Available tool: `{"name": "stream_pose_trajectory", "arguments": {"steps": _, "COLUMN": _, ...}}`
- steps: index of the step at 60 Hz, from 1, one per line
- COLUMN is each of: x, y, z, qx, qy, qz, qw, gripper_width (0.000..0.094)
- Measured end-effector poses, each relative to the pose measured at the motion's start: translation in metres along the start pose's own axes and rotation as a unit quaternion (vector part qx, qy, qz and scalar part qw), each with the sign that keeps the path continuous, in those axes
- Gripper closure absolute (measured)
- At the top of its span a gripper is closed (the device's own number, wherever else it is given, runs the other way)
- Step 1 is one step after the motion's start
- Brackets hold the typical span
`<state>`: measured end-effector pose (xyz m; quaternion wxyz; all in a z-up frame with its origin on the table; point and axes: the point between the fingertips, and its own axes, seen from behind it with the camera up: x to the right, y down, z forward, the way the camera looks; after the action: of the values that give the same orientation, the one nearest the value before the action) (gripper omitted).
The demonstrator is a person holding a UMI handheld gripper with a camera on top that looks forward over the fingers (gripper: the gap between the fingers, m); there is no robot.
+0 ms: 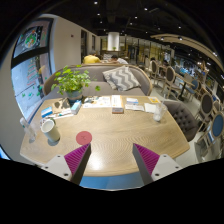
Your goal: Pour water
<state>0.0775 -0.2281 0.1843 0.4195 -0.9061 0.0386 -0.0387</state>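
Observation:
My gripper (111,160) is open and empty, held above the near edge of a round wooden table (115,140). Its two fingers with magenta pads (76,157) stand wide apart with bare tabletop between them. A white mug (47,127) stands at the table's left side, beyond the left finger. A small white cup (157,114) stands at the far right of the table. A red round coaster (84,138) lies just ahead of the left finger.
A green potted plant (70,82) stands at the table's far left. Papers and a book (126,103) lie at the far side. Chairs (185,118) stand to the right, a sofa with cushions (122,77) behind.

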Motion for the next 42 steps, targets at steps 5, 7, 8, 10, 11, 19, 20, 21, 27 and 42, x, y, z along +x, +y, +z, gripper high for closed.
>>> {"name": "stream_pose_trajectory", "arguments": {"steps": 5, "x": -0.004, "y": 0.003, "z": 0.001, "qx": 0.000, "qy": -0.006, "qz": 0.006, "qw": 1.000, "gripper_width": 0.0077}}
{"name": "stream_pose_trajectory", "arguments": {"steps": 7, "x": -0.007, "y": 0.006, "z": 0.003, "qx": -0.001, "qy": -0.006, "qz": 0.006, "qw": 1.000, "gripper_width": 0.0077}}
{"name": "stream_pose_trajectory", "arguments": {"steps": 8, "x": -0.009, "y": 0.007, "z": 0.004, "qx": -0.002, "qy": -0.007, "qz": 0.006, "qw": 1.000, "gripper_width": 0.0078}}
{"name": "stream_pose_trajectory", "arguments": {"steps": 10, "x": -0.014, "y": 0.010, "z": 0.004, "qx": -0.003, "qy": -0.009, "qz": 0.006, "qw": 1.000, "gripper_width": 0.0079}}
{"name": "stream_pose_trajectory", "arguments": {"steps": 11, "x": -0.016, "y": 0.012, "z": 0.005, "qx": -0.003, "qy": -0.009, "qz": 0.006, "qw": 1.000, "gripper_width": 0.0080}}
{"name": "stream_pose_trajectory", "arguments": {"steps": 19, "x": -0.053, "y": 0.032, "z": 0.003, "qx": -0.013, "qy": -0.029, "qz": 0.000, "qw": 1.000, "gripper_width": 0.0081}}
{"name": "stream_pose_trajectory", "arguments": {"steps": 20, "x": -0.059, "y": 0.035, "z": 0.002, "qx": -0.015, "qy": -0.033, "qz": -0.001, "qw": 0.999, "gripper_width": 0.0081}}
{"name": "stream_pose_trajectory", "arguments": {"steps": 21, "x": -0.066, "y": 0.038, "z": 0.002, "qx": -0.016, "qy": -0.039, "qz": 0.000, "qw": 0.999, "gripper_width": 0.0081}}
{"name": "stream_pose_trajectory", "arguments": {"steps": 27, "x": -0.112, "y": 0.059, "z": -0.004, "qx": -0.029, "qy": -0.064, "qz": -0.006, "qw": 0.998, "gripper_width": 0.0082}}
{"name": "stream_pose_trajectory", "arguments": {"steps": 42, "x": -0.272, "y": 0.082, "z": -0.015, "qx": -0.018, "qy": -0.124, "qz": -0.040, "qw": 0.991, "gripper_width": 0.0082}}
